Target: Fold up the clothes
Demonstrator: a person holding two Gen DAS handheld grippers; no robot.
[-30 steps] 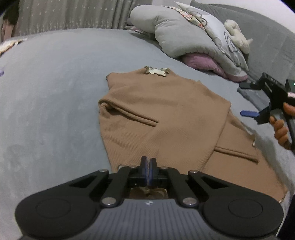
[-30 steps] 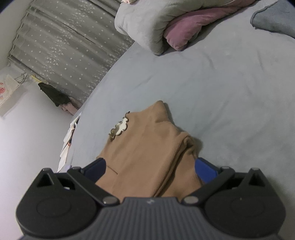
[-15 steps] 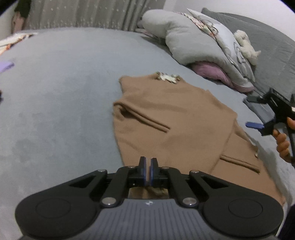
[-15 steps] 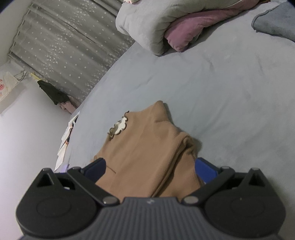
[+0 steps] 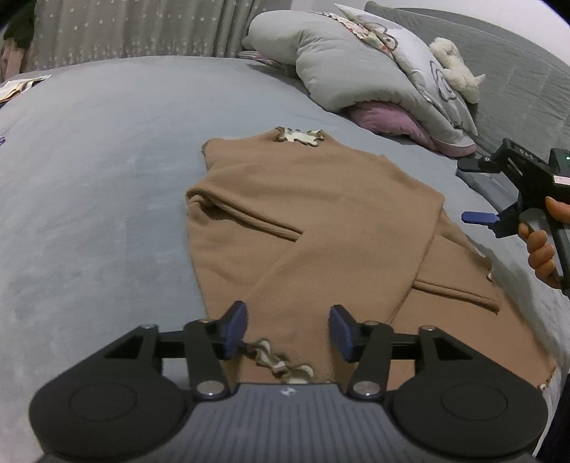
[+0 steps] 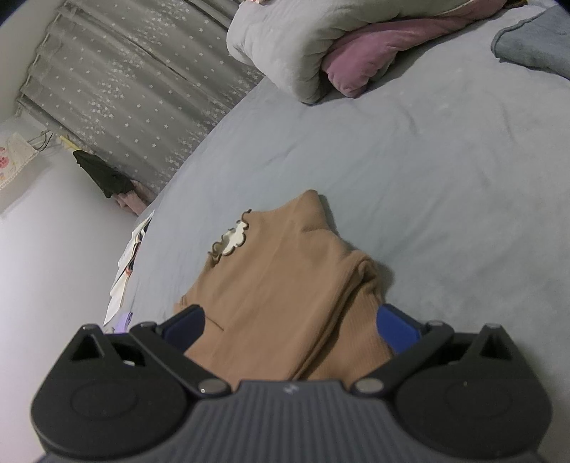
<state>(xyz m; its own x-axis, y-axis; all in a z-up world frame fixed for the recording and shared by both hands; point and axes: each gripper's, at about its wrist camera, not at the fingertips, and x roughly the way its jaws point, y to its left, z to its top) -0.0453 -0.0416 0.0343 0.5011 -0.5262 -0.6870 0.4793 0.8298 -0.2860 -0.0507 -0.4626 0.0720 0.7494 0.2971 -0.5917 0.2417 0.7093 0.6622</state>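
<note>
Tan sweater (image 5: 313, 213) lies flat on the bed (image 5: 89, 178) ahead of my jaws, sleeves folded across the body. My left gripper (image 5: 288, 329) and right gripper (image 6: 290, 329) stand spread, holding nothing. Judgement: lengthwise folding remains.

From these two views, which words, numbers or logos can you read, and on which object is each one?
None can be read with certainty.
Right gripper: pale marks on its black top, too blurred.
Left gripper: a small pale logo on the grey body, no letters.
Papers at the bed edge: too small.
Pillow: drawings only.
</note>
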